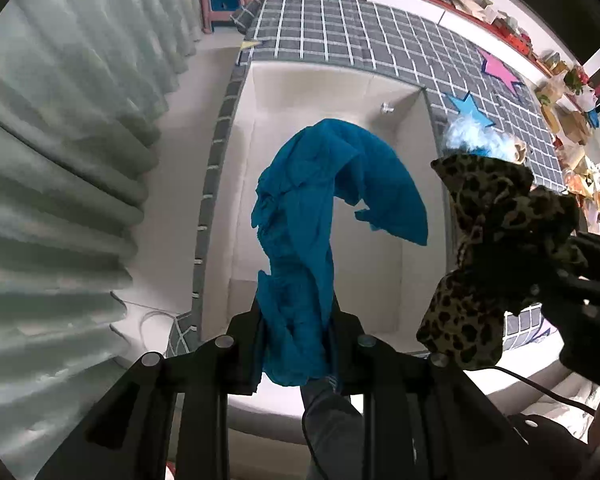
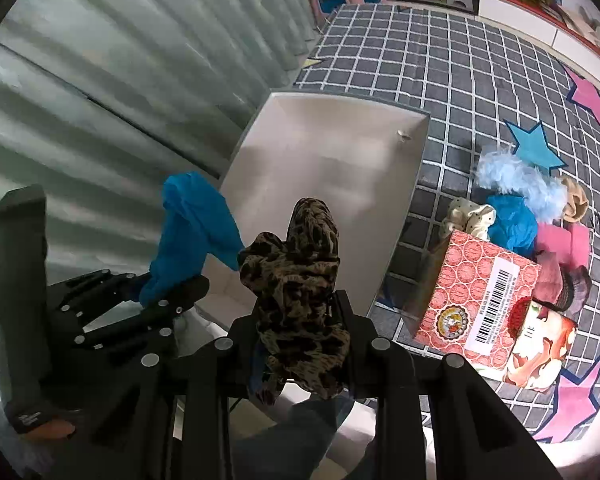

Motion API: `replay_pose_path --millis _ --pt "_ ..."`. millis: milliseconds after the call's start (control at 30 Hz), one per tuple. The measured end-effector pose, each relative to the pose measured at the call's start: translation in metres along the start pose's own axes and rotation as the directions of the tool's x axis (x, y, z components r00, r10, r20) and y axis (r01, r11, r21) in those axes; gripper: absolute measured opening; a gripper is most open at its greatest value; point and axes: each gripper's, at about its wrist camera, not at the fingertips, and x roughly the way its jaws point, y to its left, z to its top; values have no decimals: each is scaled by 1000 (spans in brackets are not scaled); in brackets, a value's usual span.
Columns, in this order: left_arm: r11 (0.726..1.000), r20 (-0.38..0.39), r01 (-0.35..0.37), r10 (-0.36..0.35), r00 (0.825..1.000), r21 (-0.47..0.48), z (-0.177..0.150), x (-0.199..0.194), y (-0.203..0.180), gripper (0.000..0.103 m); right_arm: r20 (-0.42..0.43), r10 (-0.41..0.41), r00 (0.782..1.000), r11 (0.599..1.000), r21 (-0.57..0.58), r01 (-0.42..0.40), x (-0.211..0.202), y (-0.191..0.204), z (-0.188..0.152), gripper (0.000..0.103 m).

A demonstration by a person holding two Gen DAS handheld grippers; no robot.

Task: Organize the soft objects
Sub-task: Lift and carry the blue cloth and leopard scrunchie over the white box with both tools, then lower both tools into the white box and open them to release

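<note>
Two grippers, both loaded. Left gripper (image 1: 296,344) clamped on a teal cloth (image 1: 320,216) that rises from the jaws toward 12 o'clock in its wrist view and hangs over the open white box (image 1: 380,88); one flap curls toward 3 o'clock. Right gripper (image 2: 300,336) clenched on a leopard-print cloth (image 2: 300,272), bunched between the fingers, its top reaching toward 12 o'clock over the box's near edge (image 2: 340,152). From the right wrist view the left gripper (image 2: 168,292) sits at 9 o'clock with the teal cloth (image 2: 192,228) above it, just beside the box's left wall. From the left wrist view the leopard-print cloth (image 1: 488,256) sits at 3 o'clock, right of the box. Box stands on a grey checked mat (image 2: 440,64) with star patches. At 3 o'clock in the right view: a red patterned carton (image 2: 476,296), and beyond it a heap of soft items (image 2: 528,208) — pale blue fluffy, teal, cream dotted, pink. Grey-green curtain (image 1: 60,160) fills 9 o'clock in both views.
</note>
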Motion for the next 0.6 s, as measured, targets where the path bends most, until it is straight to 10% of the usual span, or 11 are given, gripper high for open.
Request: replay_pose_path --millis 600 --pt "1000 -100 21 -19 995 19 2 54 5 27 -108 -61 992 998 -7 60 46 12 7 32"
